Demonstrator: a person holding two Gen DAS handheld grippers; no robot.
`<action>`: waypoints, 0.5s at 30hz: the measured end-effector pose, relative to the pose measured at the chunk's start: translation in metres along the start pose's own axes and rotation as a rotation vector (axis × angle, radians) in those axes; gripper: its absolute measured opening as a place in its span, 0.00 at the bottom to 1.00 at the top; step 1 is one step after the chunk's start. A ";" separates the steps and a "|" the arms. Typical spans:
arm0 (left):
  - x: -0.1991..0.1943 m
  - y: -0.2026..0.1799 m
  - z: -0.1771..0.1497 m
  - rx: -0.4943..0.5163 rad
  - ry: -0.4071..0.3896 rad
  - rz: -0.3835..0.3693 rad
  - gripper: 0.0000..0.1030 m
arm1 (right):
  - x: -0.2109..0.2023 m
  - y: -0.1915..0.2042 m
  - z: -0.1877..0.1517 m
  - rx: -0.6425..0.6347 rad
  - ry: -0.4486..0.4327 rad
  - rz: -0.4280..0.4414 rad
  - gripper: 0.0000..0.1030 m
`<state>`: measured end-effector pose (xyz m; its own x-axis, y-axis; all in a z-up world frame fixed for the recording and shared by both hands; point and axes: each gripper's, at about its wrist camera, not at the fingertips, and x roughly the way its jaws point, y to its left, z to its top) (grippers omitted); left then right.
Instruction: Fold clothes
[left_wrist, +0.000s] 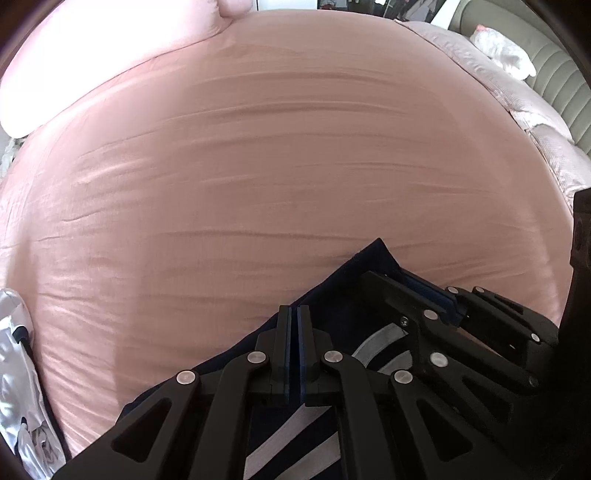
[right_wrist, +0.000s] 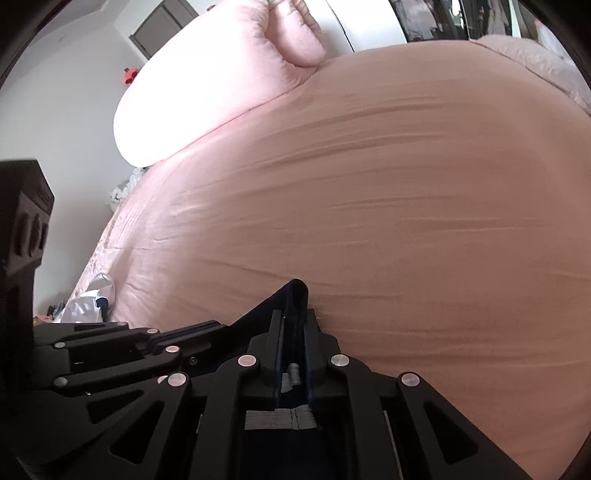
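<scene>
Just dark garment (left_wrist: 373, 258) corner, wide pink bedsheet (left_wrist: 258, 166) beyond.

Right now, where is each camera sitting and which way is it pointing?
Left wrist: on the left claw, looking down its shut fingers at the dark navy garment with pale stripes on the pink bedsheet; the right claw shows alongside.
Right wrist: on the right claw, aimed shallower across the bed; the left claw shows at its left.
Shared: garment, sheet, pale pink pillow, both claws.
</scene>
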<state>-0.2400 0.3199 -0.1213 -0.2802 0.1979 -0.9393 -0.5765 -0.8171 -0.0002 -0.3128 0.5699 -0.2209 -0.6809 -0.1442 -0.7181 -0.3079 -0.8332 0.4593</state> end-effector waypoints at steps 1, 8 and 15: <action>0.001 -0.002 -0.002 0.002 0.000 0.001 0.02 | -0.001 -0.001 0.000 0.006 0.001 0.007 0.09; 0.000 0.000 -0.004 0.020 0.001 -0.006 0.03 | -0.015 0.008 0.003 -0.063 -0.014 -0.140 0.40; -0.002 -0.019 -0.009 0.088 -0.012 0.066 0.03 | -0.059 0.008 0.011 -0.036 -0.059 -0.130 0.73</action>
<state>-0.2216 0.3307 -0.1227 -0.3288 0.1524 -0.9320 -0.6212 -0.7782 0.0919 -0.2825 0.5775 -0.1685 -0.6747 -0.0029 -0.7381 -0.3729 -0.8617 0.3442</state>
